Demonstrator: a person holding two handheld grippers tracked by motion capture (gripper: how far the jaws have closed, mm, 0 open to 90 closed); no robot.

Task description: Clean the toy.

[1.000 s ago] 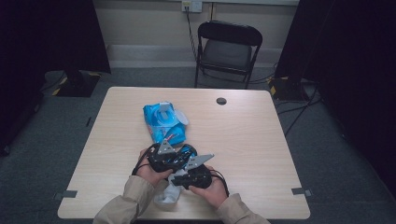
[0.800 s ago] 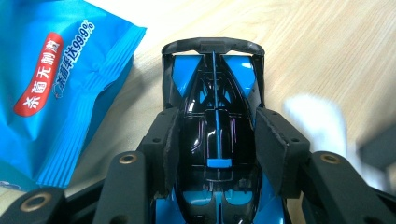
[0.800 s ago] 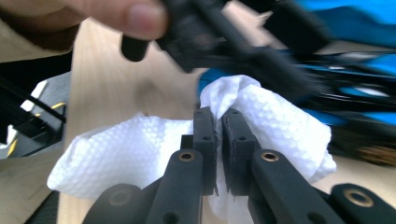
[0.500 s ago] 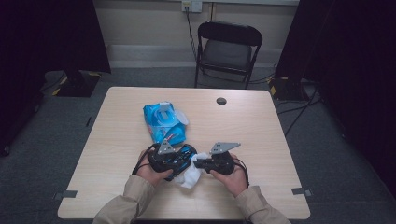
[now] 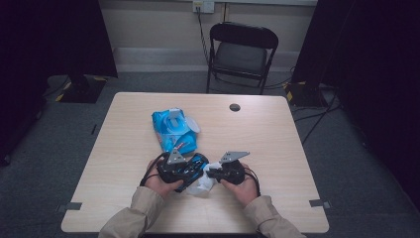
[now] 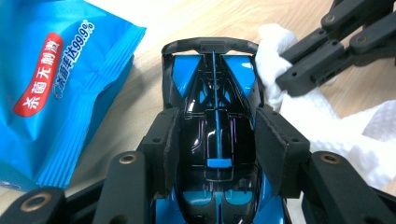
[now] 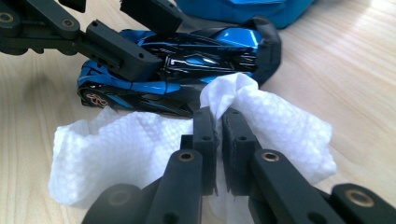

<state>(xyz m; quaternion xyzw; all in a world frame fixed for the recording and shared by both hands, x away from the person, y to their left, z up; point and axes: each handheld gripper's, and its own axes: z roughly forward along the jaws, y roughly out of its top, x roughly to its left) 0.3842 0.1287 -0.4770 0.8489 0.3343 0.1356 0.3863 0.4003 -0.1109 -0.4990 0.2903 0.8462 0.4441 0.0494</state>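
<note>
Left gripper (image 6: 217,140) clamped on toy car (image 6: 215,93) sides. Right gripper (image 7: 218,119) pinching white wipe (image 7: 140,140), wipe bunched at car flank, probably touching. Wipes pack (image 6: 56,84) just left of car.

- The toy car (image 6: 215,140) is shiny blue and black. It sits in the middle of the left gripper view, nose pointing to the top.
- The white wipe (image 7: 140,144) is soft and crumpled. It lies low in the right gripper view, touching the car's side.
</note>
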